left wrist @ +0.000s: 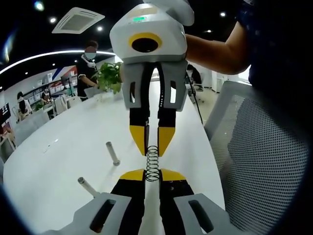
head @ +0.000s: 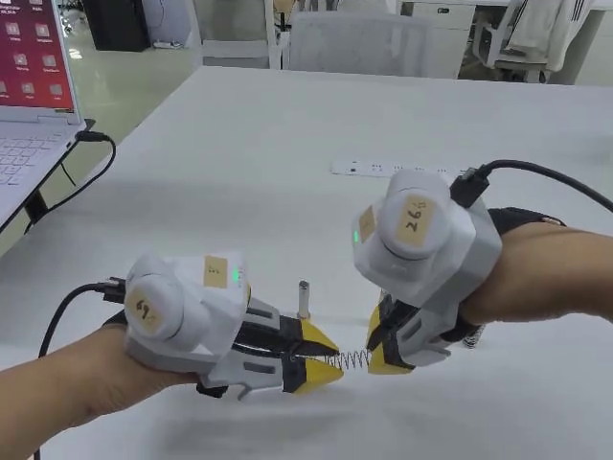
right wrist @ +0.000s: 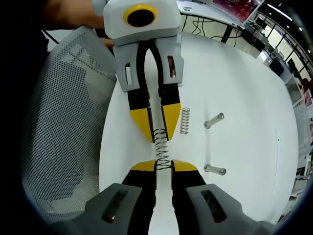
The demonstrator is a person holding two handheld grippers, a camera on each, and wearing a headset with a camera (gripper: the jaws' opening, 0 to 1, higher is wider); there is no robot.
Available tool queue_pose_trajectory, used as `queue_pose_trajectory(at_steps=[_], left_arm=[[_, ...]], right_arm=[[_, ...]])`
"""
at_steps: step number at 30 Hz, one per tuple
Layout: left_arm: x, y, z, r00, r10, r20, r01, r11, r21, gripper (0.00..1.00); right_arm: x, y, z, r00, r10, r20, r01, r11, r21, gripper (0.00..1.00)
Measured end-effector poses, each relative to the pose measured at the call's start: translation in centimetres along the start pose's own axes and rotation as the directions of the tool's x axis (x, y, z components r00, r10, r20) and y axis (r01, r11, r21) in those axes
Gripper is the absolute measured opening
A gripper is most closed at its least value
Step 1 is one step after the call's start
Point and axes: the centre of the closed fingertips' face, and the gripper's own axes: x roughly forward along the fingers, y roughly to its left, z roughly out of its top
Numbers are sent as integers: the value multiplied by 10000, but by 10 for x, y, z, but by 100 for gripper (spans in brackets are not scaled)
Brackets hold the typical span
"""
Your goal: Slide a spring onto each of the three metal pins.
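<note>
Holding one spring [head: 354,360] between them, end to end: left gripper [head: 335,360] and right gripper [head: 376,355], tips facing each other low over the near edge of the white table [head: 239,192].

Spring: short coil of thin grey steel wire, evenly wound, with open gaps between the turns through which the table's white shows. It is straight along its length and spans the small gap between the two sets of yellow tips. In each gripper view it runs in a line from that view's own tips up to the opposite tips.

Left gripper: black jaws with yellow ends, drawn together and nipping the spring's left end.

Right gripper: same build, jaws drawn together and nipping the other end. A black cable [head: 536,177] leaves its rear.

Second spring [right wrist: 185,120]: same wire and winding, lying flat on the table just beside the left gripper's tips, free of both grippers.

Near pin [right wrist: 215,170]: short plain cylinder of silver-grey metal, smooth shaft, standing on the table beside the right gripper's tips, apart from them.

Far pin [right wrist: 214,120]: same form and finish, standing just beyond the second spring and not touching it.

Power strip [head: 383,170]: white, flat on the table, well behind the grippers.

Laptop [head: 29,77]: open, red screen, at the far left.

Mesh chair [right wrist: 68,122]: grey, beside the table edge under the person's arms.
</note>
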Motion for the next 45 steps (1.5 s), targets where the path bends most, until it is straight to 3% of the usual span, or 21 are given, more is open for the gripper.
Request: queue_pose_trajectory(at_steps=[32,45], left_arm=[[-5,-4,14,9992,-18,399,18,10000,10,2],[-4,-4,14,9994,18,353,-21,10000,82,2]], right_arm=[[8,4,-7,9995,277,165,-283,9990,358,9],[-2,4,-1,9995,70,301,-79,9995,308,9]])
